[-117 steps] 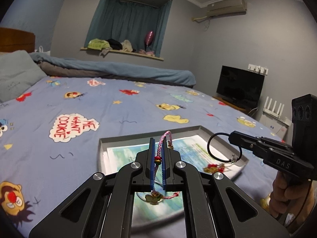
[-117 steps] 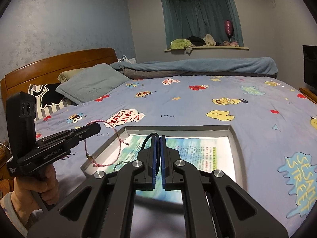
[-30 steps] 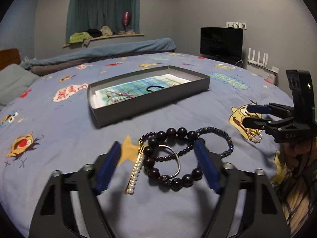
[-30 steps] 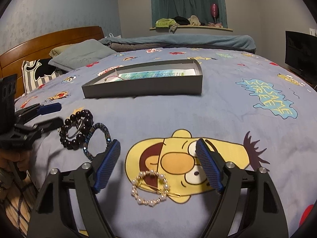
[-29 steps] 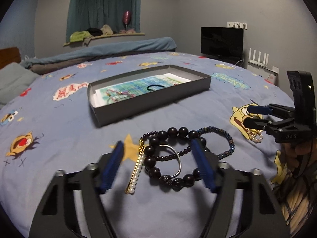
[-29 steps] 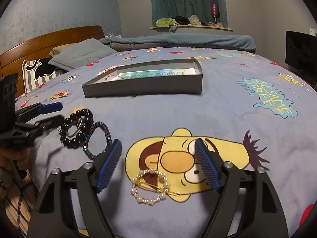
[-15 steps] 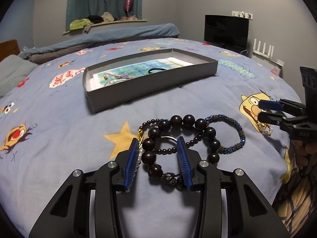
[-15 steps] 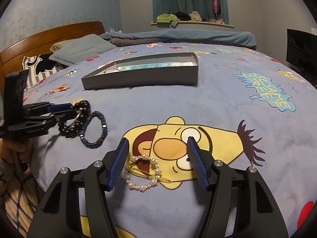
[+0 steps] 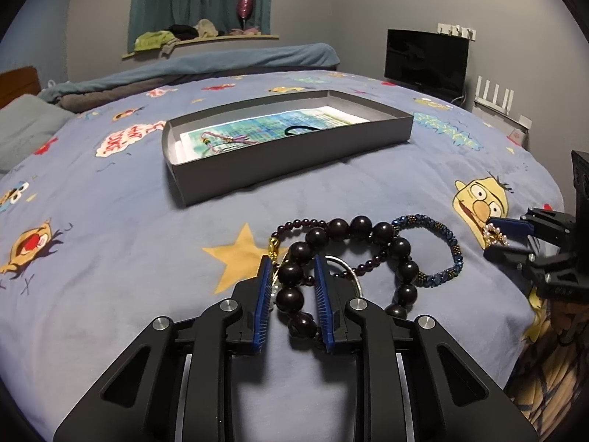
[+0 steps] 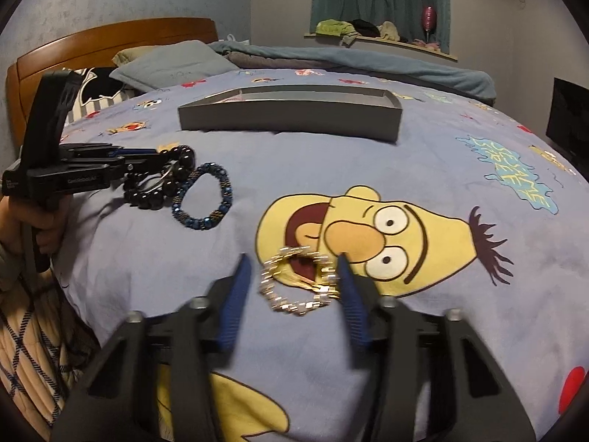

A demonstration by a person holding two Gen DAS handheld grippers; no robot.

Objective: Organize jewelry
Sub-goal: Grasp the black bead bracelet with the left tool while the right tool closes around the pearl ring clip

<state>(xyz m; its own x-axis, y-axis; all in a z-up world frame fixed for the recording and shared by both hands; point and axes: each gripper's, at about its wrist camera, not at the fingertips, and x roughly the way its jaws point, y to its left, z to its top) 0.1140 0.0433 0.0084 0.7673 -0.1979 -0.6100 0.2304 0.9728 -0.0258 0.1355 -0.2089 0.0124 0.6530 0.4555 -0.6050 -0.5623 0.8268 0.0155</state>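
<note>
A grey box [image 9: 294, 154] on the bed holds a pink cord bracelet [image 9: 224, 140] and a black loop [image 9: 303, 129]. A pile of jewelry lies in front of it: a large black bead bracelet [image 9: 353, 254], a thin purple bead strand [image 9: 298, 225], a metal ring, and a blue beaded bracelet [image 9: 438, 246]. My left gripper [image 9: 292, 269] is narrowly open, its jaws on either side of the black beads. My right gripper [image 10: 294, 269] is open around a pearl bracelet [image 10: 294, 287] on the yellow cartoon face.
The bedspread edge falls away near both grippers. Pillows [image 10: 173, 62] and a wooden headboard [image 10: 110, 37] lie at the left in the right wrist view. A TV [image 9: 427, 62] stands beyond the bed. The blue bracelet also shows in the right wrist view [image 10: 202, 199].
Both grippers have moved down and forward over the jewelry and their jaws have narrowed, the left around the black beads and the right around the pearl bracelet.
</note>
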